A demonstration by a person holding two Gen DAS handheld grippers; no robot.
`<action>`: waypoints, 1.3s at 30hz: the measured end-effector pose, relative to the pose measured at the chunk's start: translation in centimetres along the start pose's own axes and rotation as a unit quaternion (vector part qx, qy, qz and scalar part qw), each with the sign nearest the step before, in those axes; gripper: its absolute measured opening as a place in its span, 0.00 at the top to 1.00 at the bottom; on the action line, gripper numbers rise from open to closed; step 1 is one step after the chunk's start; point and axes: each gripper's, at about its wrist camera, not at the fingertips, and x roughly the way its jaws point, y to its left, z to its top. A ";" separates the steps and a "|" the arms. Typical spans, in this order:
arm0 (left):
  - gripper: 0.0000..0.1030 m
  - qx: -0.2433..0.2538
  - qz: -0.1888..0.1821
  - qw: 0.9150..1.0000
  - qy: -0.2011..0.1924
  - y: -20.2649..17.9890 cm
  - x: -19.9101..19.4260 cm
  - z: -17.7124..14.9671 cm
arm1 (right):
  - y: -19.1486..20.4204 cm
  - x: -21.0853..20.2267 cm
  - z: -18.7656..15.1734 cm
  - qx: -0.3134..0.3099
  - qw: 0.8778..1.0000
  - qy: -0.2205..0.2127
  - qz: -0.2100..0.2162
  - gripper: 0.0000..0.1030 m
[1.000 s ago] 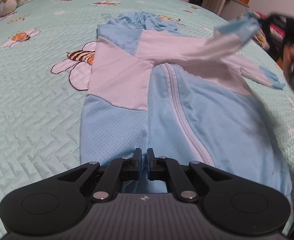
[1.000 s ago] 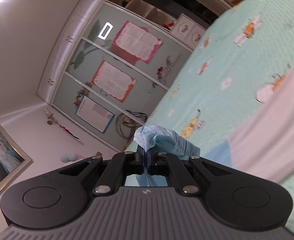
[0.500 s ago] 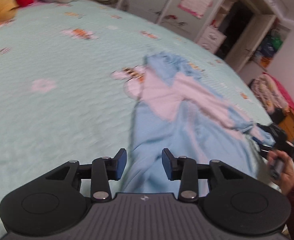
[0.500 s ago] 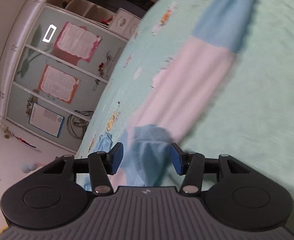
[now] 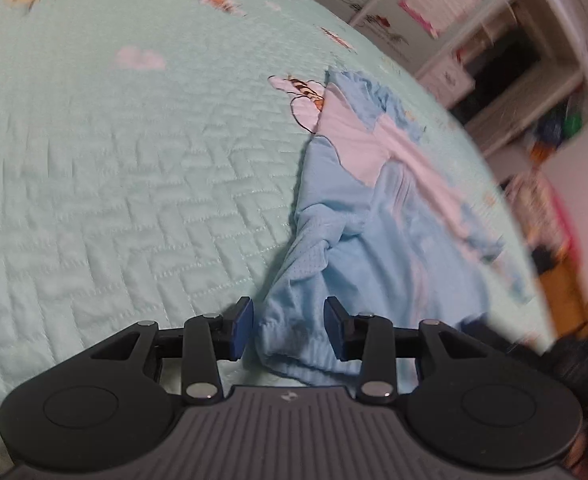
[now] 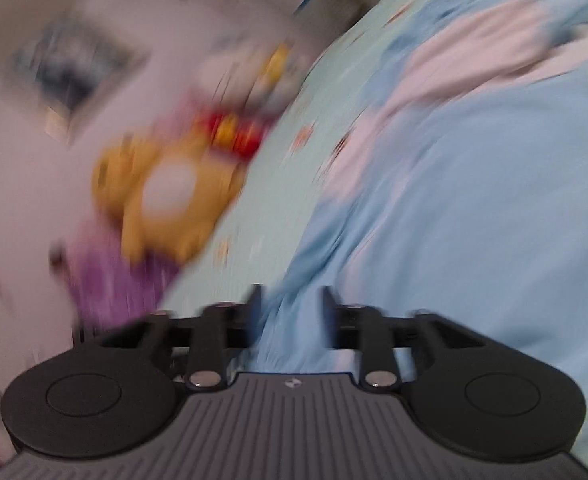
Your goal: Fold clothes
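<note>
**Item: jacket**, light blue with pale pink panels. It is lying on the mint quilted bedspread, toward the bed's right-hand edge as the left wrist view is showing it. Its long axis is running away from the tools: the hem is nearest, bunched and rumpled, and the collar end is lying farthest off, beside a printed bee motif.

**Left gripper**: standing at a moderate gap, holding nothing. The hem corner is sitting between the jaws, with the blue pads clear of the cloth on both sides. It is pointing along the garment's left side edge, so this tool is judged the nearer one to that corner.

**Right gripper**: its jaws are closing. Blue fabric of the jacket is lying between them, but heavy blur is keeping it unclear whether the pads are pressing yet. It is sitting at the hem too, further toward the garment's other side.

**Room for moving:** a wide stretch of bare bedspread is lying to the left of the garment, giving space to draw or fold that way. The right side is tighter, the bed's edge being near. Plush toys are sitting well apart, at the bed's far end.

**Judgement:** both tools are taking the hem, probably to carry it toward the collar.
</note>
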 end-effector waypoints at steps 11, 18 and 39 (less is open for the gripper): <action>0.94 0.046 -0.099 0.994 -0.012 -2.6 -1.0 0.1 | 3.1 7.5 -4.1 -0.051 0.995 0.071 -0.048 0.88; 0.84 0.073 -0.117 0.989 0.046 -3.9 0.9 -1.4 | 2.1 7.8 -5.5 -0.032 0.996 0.071 -0.043 0.92; 0.62 -0.085 -0.054 0.994 -0.029 3.0 -2.0 -0.6 | 0.9 6.8 -6.1 -0.030 0.998 0.052 0.001 0.94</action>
